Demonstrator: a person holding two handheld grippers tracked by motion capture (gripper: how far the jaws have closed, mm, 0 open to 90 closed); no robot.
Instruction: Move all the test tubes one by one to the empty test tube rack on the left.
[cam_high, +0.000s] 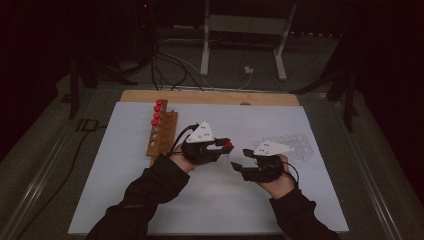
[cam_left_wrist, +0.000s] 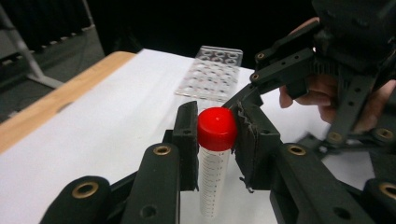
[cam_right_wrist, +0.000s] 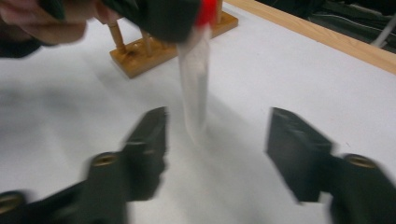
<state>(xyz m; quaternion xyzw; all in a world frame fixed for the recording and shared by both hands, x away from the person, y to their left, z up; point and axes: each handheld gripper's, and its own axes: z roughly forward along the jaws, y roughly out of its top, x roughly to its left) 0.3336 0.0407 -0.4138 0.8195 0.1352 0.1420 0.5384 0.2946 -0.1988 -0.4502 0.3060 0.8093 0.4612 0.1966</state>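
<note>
Red-capped tube (cam_left_wrist: 215, 154): centre frame, clamped just under its cap in left gripper (cam_left_wrist: 215, 140) jaws. Right gripper (cam_right_wrist: 215, 154) jaws released, standing apart. Advice: keep tube vertical; steer toward wooden rack (cam_high: 161, 134), upper left.

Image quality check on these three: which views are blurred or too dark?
High view: dim, surroundings nearly black, white mat readable. Left gripper view: sharp on the red-capped tube held in the left gripper, clear rack soft. Right gripper view: motion-blurred throughout, open right gripper jaws smeared, wooden rack fuzzy.
</note>
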